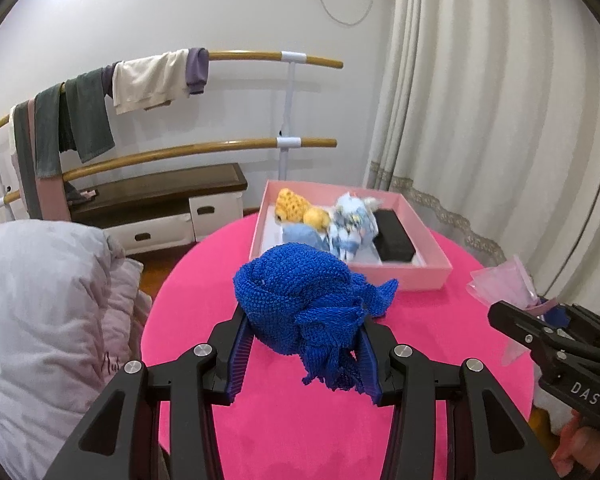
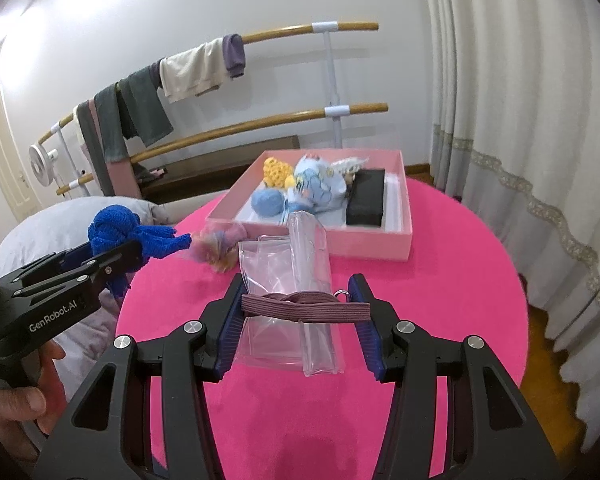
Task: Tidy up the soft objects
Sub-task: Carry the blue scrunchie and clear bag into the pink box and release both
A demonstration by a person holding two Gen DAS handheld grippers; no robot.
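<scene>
Centrally, the left tool (image 1: pixel 302 354) clamps a bunched blue knitted scarf (image 1: pixel 300 300) between its pads; the bundle's bulk rises ahead of the tips, fringe hanging down toward the pink surface (image 1: pixel 300 432). The right tool (image 2: pixel 300 316) holds a mauve elastic band (image 2: pixel 306 307) stretched straight from pad to pad, long axis crosswise to the fingers, with a clear plastic pouch (image 2: pixel 292 292) lying lengthwise beneath it. Beyond both tools stands a pink box (image 2: pixel 372 242) of soft toys (image 2: pixel 316 188).
</scene>
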